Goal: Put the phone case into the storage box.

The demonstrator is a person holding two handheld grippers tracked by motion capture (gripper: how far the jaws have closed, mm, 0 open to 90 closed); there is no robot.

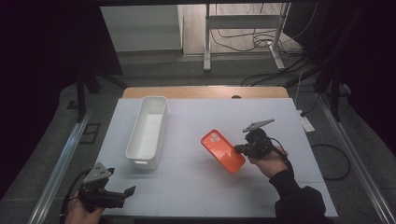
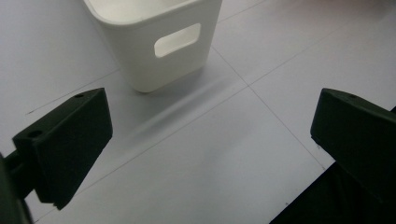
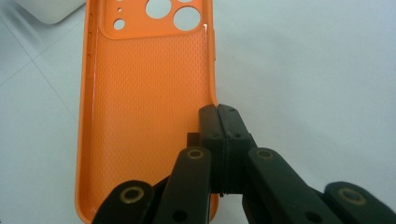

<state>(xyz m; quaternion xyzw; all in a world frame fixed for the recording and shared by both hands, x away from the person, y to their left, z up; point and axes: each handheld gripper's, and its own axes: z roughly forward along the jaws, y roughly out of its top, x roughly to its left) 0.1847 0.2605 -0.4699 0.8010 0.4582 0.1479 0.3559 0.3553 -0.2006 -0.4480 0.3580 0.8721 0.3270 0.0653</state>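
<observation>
Right gripper (image 1: 240, 149) sits right of centre in the high view, jaws pinched tight together on the side wall of the orange phone case (image 1: 222, 150); in the right gripper view the pads meet on the case's right edge, hollow side (image 3: 144, 116) facing the camera, the camera cut-outs at the top of the frame; the case hangs tilted and looks lifted off the white table (image 1: 196, 186), though how far clear I can't tell. Left gripper (image 1: 131, 190) waits in the lower left corner of the high view, jaws wide apart with nothing between them; its own view looks at the near end of the white bin (image 2: 159, 46), handle slot showing, at the top of the frame. My read: the pick-up is done and the carry is in hand; the bin (image 1: 147, 132) stands left of centre, well apart from the case. The next move likely calls for a sweep leftward over the rim, keeping that thin edge grip from slipping, then a release above the bin's open top.
</observation>
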